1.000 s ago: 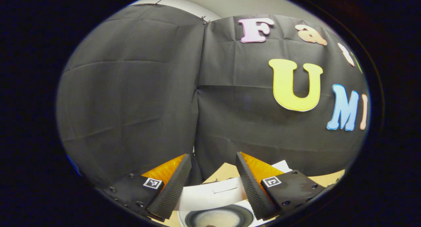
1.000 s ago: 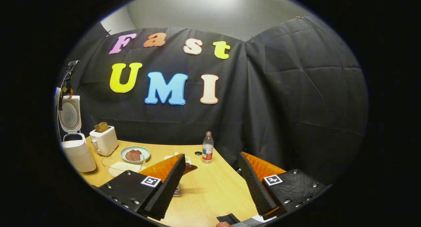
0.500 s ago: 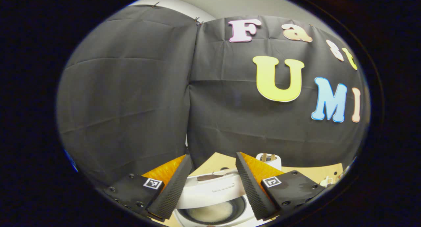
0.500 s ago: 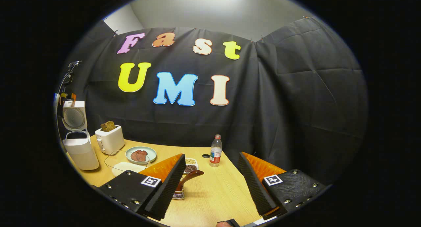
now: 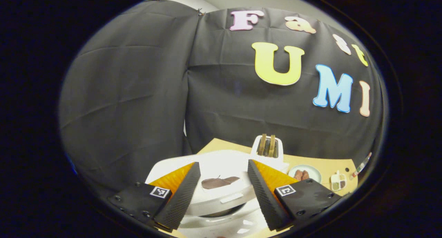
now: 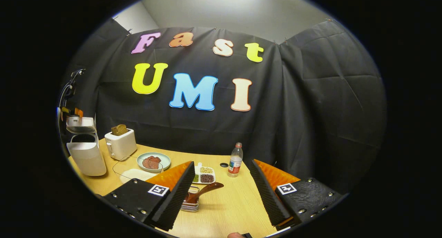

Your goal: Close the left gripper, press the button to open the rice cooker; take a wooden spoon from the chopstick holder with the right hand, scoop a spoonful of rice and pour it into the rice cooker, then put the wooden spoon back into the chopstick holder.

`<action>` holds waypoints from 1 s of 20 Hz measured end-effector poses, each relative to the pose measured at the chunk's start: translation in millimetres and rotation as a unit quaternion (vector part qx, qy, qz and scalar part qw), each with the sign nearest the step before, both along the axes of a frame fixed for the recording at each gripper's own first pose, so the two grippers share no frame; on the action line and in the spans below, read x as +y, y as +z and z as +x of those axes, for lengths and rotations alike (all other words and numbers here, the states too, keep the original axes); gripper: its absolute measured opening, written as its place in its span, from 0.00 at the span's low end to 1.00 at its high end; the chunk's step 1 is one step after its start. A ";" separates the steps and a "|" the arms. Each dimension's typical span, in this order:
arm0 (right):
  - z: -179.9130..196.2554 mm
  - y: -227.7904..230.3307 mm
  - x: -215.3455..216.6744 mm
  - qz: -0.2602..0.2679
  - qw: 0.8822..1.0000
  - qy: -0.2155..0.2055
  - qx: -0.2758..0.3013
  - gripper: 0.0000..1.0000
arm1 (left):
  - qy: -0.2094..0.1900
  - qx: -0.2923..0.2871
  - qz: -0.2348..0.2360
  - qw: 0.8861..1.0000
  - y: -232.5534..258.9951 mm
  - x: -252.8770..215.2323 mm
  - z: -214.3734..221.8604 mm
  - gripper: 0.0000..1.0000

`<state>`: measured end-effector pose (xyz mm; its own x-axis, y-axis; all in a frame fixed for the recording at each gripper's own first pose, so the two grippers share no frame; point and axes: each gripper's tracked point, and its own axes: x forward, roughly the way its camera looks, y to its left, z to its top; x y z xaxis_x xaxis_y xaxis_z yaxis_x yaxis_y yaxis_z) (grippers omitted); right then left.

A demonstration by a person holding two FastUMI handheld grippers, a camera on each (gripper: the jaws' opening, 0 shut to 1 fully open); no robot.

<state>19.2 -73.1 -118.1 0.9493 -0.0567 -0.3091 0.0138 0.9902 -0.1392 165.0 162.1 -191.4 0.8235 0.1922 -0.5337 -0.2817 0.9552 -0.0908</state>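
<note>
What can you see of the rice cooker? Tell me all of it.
The rice cooker is white and plastic-looking, with a tall rounded body and a hinged lid. The lid hangs half-shut, roughly level above the dark opening. It stands on the table at its left end, beside the toaster. In the left gripper view, the lid's top has a dark patch and lies between the open left gripper's fingers; contact cannot be told.

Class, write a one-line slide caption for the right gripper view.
Open right gripper above the table; wooden spoon in its holder.
</note>
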 end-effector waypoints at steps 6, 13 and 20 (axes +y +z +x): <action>2.8 -2.9 6.2 -0.005 1.000 0.008 0.001 0.98 | -0.014 0.013 0.007 1.000 -28.9 -13.6 -26.2 1.00; 1.7 -2.4 6.2 -0.004 1.000 0.005 -0.002 0.98 | -0.033 0.036 0.018 0.999 -54.1 -22.9 -37.6 0.92; -3.1 -7.4 2.6 -0.004 1.000 -0.001 0.003 0.98 | -0.055 0.059 0.033 0.996 -71.9 -30.3 -45.7 0.98</action>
<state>16.1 -70.5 -125.5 0.9471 -0.0610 -0.3152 0.0149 0.9891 -0.1465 119.3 131.9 -263.3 0.7733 0.1430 -0.6177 -0.1807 0.9835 0.0015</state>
